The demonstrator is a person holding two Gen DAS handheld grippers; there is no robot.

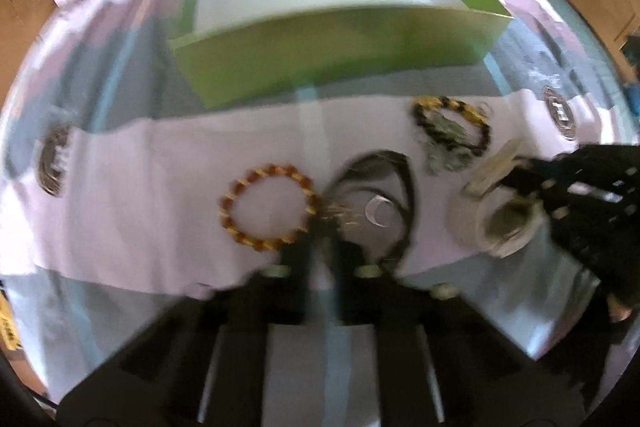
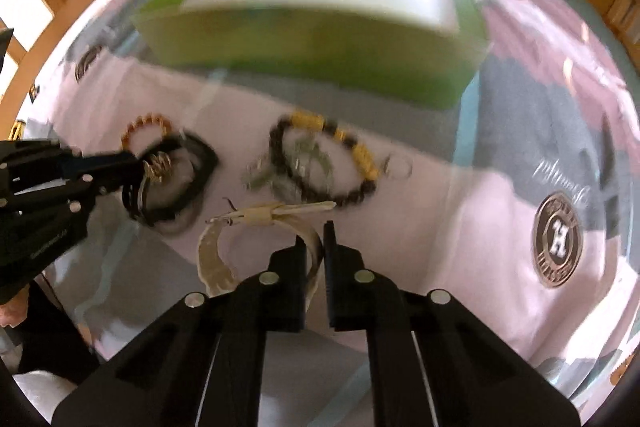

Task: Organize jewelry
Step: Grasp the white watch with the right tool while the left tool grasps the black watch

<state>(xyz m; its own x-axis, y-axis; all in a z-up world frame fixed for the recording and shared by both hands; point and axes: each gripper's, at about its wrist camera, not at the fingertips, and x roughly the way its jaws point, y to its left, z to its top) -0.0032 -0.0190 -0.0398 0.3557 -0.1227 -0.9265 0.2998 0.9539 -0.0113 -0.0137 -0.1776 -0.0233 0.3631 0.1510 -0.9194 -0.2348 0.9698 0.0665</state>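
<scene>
Plainly, both claws were busy among jewelry spread over a pale printed cloth (image 1: 120, 187) in front of the open green cardboard box with a white inside (image 1: 320, 51). Leftmost lay the round amber-and-gold beaded bracelet (image 1: 267, 207), loose on the cloth. Just beside it the left claw (image 1: 324, 247) had its fingers drawn nearly together on a small gold trinket (image 2: 158, 165) sitting on the black strap watch (image 1: 384, 199); a lift might have dragged the watch along or nudged the amber bracelet. Further right, the black-and-gold beaded bracelet (image 2: 324, 163) lay tangled with a greenish, silvery piece (image 2: 296, 167), so one could have snagged the other. Rightmost, the right claw (image 2: 316, 259) was pinched on the band of a cream translucent strap watch (image 2: 260, 231); held by one thin edge, it looked liable to swing or slip before reaching the box.
</scene>
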